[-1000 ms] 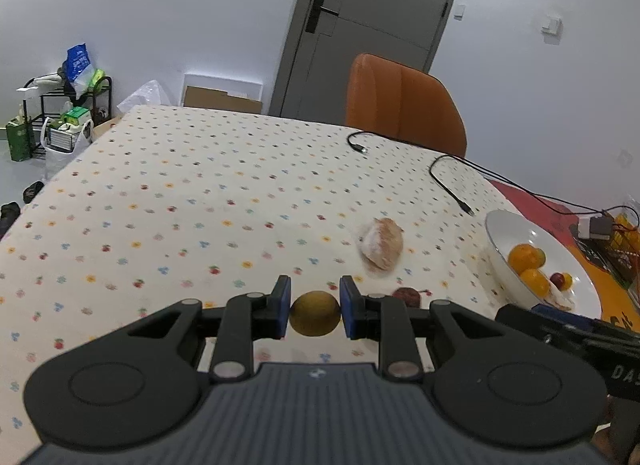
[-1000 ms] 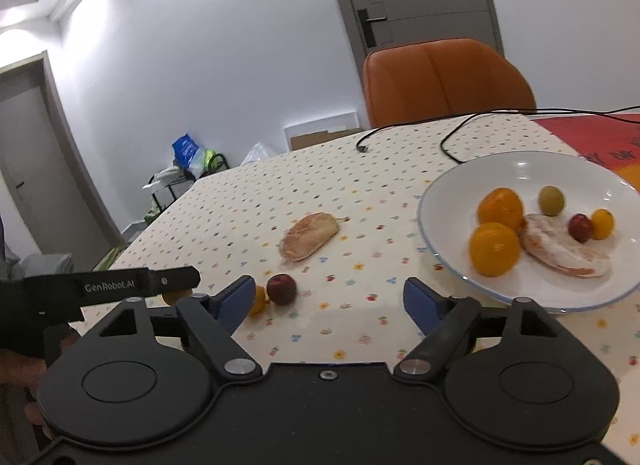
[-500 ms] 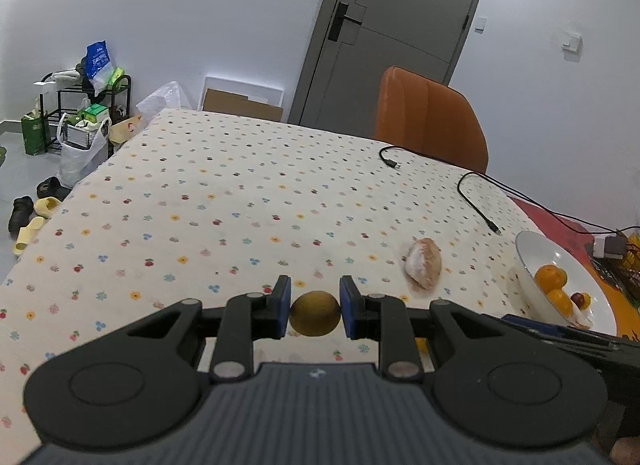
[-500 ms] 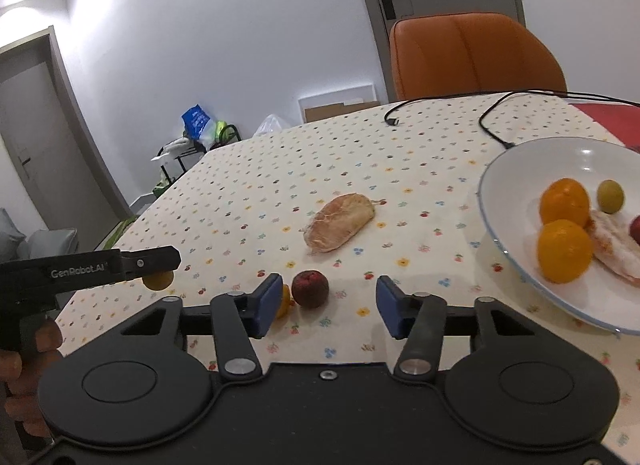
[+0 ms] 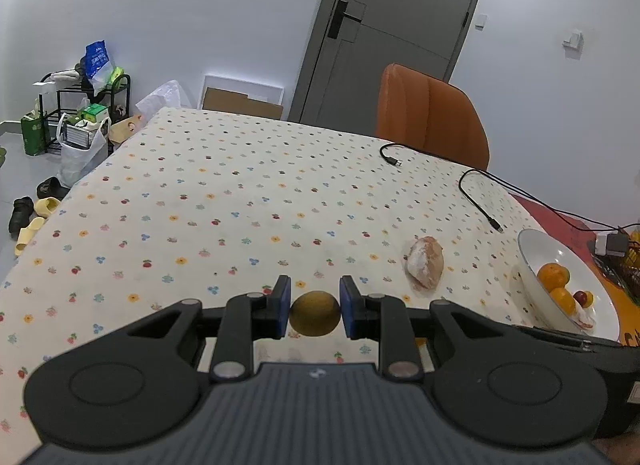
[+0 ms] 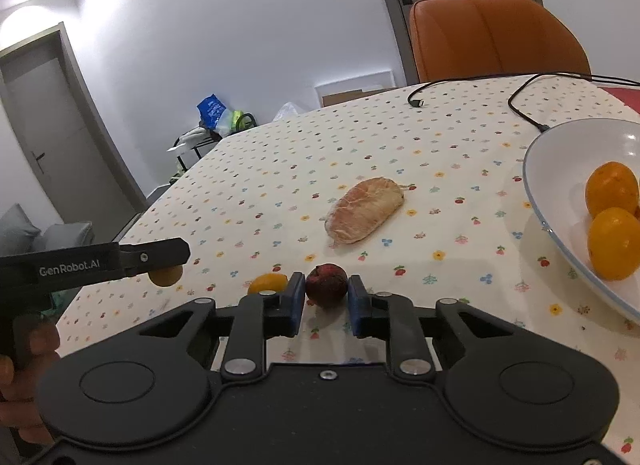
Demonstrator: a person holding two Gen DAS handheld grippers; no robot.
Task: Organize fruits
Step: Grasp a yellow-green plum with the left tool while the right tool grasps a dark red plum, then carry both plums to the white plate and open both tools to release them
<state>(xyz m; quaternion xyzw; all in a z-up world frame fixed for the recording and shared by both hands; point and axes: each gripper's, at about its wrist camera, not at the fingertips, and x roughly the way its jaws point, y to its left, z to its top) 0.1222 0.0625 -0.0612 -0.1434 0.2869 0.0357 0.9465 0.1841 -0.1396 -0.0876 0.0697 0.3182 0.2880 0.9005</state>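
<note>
My left gripper (image 5: 314, 293) is shut on a round yellow-brown fruit (image 5: 315, 315), held above the dotted tablecloth. That gripper, seen from the side, and its fruit (image 6: 166, 276) are at the left of the right wrist view. My right gripper (image 6: 326, 292) has its blue pads (image 6: 295, 301) pressed to both sides of a dark red fruit (image 6: 327, 284) that rests on the cloth. A small yellow fruit (image 6: 267, 283) lies just left of it. The white bowl (image 6: 536, 201) at the right holds two oranges (image 6: 612, 189).
A wrapped bread roll (image 6: 364, 209) lies mid-table, beyond the red fruit. Two black cables (image 6: 520, 101) trail across the far right of the table. An orange chair (image 6: 496, 37) stands behind it. In the left wrist view the bowl (image 5: 532, 261) sits near the right table edge.
My right gripper moved left toward the red fruit and narrowed from wide open until its pads met it. The left gripper, still holding its fruit, rose and drew back.
</note>
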